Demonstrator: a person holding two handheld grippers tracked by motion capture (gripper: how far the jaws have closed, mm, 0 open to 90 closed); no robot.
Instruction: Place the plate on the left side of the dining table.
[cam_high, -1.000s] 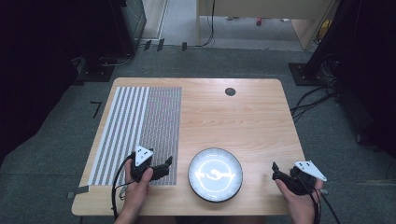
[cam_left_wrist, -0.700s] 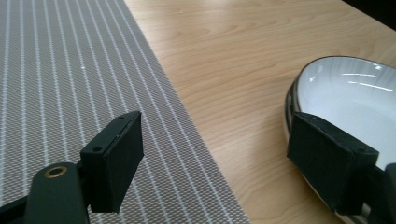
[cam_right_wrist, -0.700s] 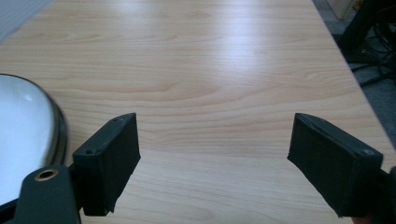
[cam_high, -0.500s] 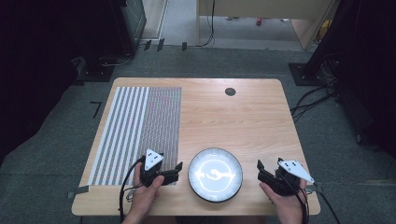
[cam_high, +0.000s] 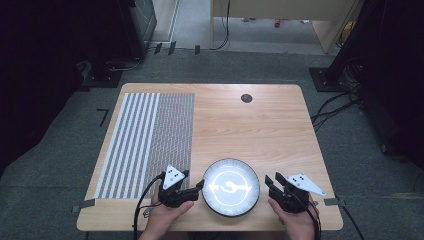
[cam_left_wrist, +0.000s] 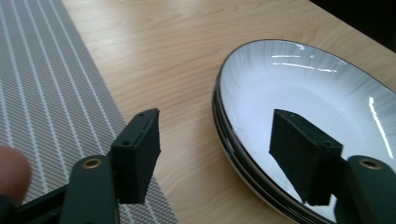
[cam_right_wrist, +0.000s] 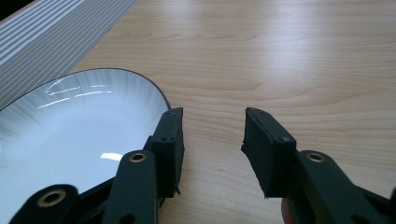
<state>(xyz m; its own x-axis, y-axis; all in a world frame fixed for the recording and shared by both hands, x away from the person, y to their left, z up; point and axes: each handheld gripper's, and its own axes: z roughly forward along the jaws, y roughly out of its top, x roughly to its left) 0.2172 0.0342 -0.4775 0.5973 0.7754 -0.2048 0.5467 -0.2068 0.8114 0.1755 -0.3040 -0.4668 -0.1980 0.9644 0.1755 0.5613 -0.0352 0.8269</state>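
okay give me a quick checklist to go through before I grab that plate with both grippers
1. Left gripper straddles the rim of the plate: ok, one jaw outside over the wood, one over the bowl; jaws have just been closing, pads not yet pressing.
2. Right gripper straddles the rim: not ok, both jaws look to be beside the plate; its jaws have just been closing with nothing between them.
3. One plate or two: cannot tell, the left gripper view shows a doubled rim, perhaps a stack.
4. Plate empty: ok.
5. Striped mat apart from the plate: ok.
6. Table beyond the plate free: ok.
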